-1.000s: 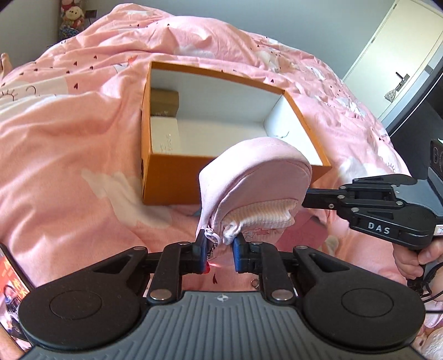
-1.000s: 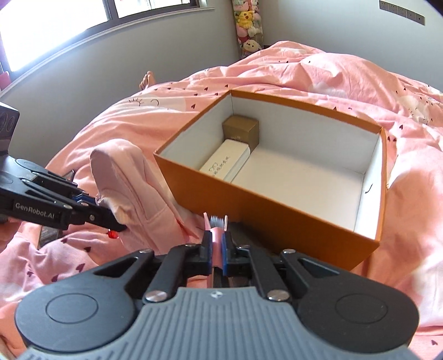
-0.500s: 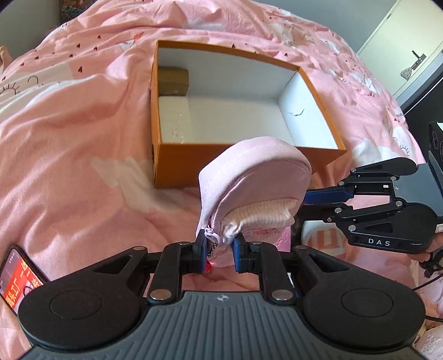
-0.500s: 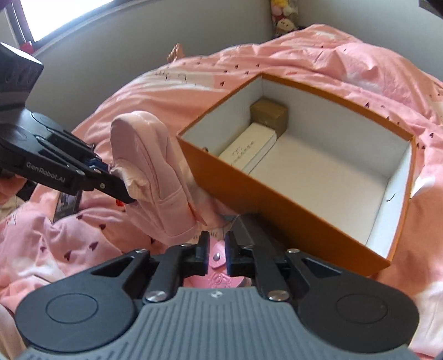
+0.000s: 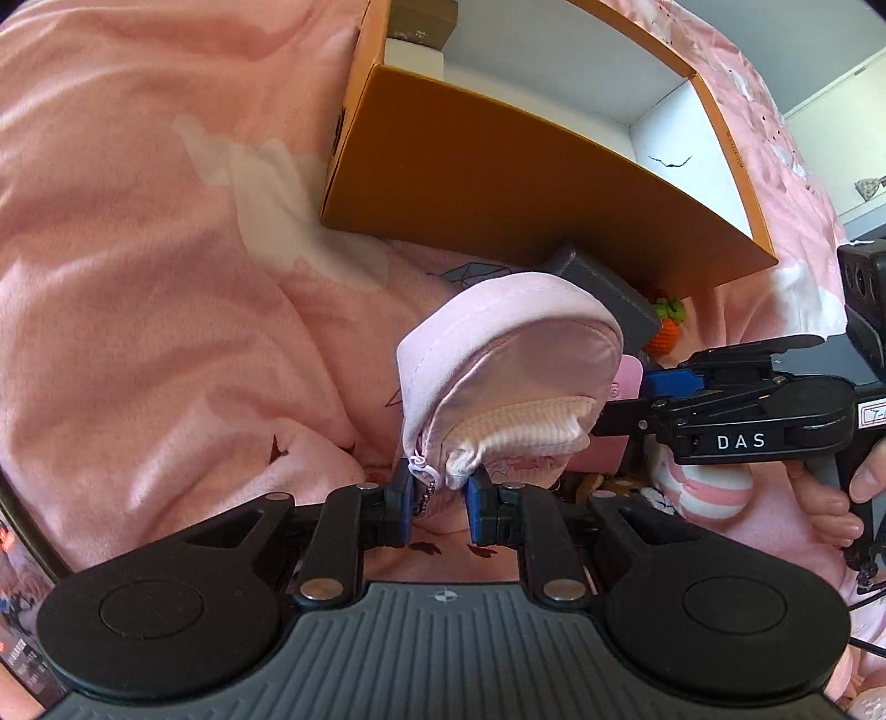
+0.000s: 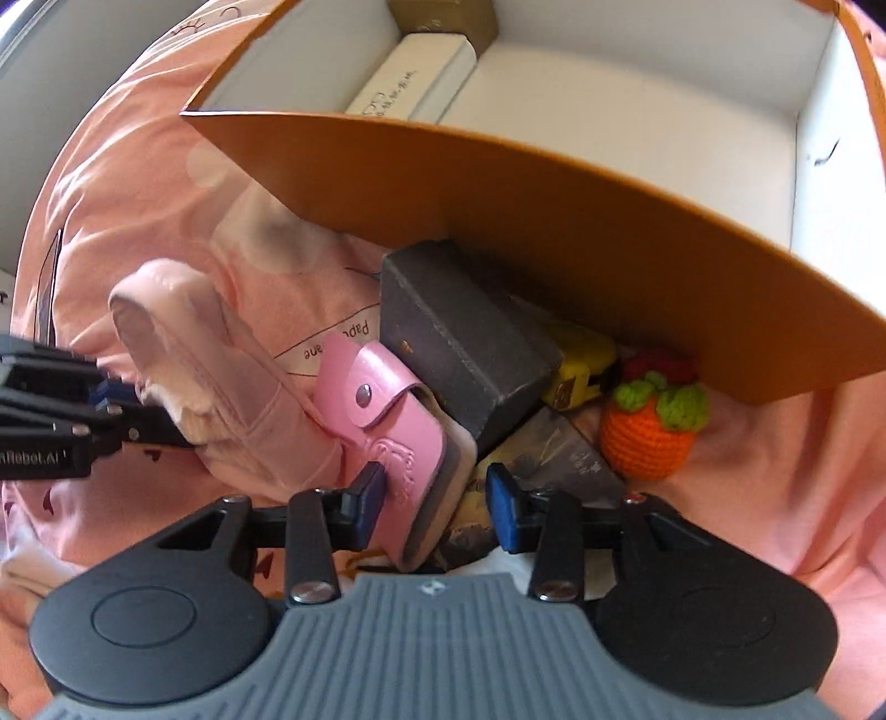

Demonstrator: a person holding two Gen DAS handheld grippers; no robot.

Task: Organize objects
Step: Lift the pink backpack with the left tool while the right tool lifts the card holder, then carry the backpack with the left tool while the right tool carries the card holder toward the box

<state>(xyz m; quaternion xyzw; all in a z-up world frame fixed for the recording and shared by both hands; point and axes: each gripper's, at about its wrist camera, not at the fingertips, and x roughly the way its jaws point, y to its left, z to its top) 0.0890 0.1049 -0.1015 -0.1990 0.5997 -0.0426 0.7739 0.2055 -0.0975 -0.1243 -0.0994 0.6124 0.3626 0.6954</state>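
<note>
My left gripper (image 5: 440,498) is shut on the zipper end of a pale pink fabric pouch (image 5: 509,365), which stands up from its fingers just above the pink duvet. My right gripper (image 6: 434,498) points down at a pile in front of the orange box (image 6: 554,205). Its jaws are opening, with a pink snap-button leather case (image 6: 387,410) between them; the right pad stands clear of it. A dark grey box (image 6: 465,332) leans against the case. In the right wrist view the pouch (image 6: 221,354) and left gripper (image 6: 138,410) are at the left.
The open orange box (image 5: 498,188) holds a white carton (image 6: 415,77) and a small brown box (image 6: 443,16). A crocheted orange fruit (image 6: 648,432), a yellow item (image 6: 581,365) and a printed packet lie by the pile. A phone lies at the left wrist view's lower left edge.
Both grippers have sunk toward the bed in front of the orange box. The right jaws went from shut to open around the pink case. The left keeps its hold on the pouch.
</note>
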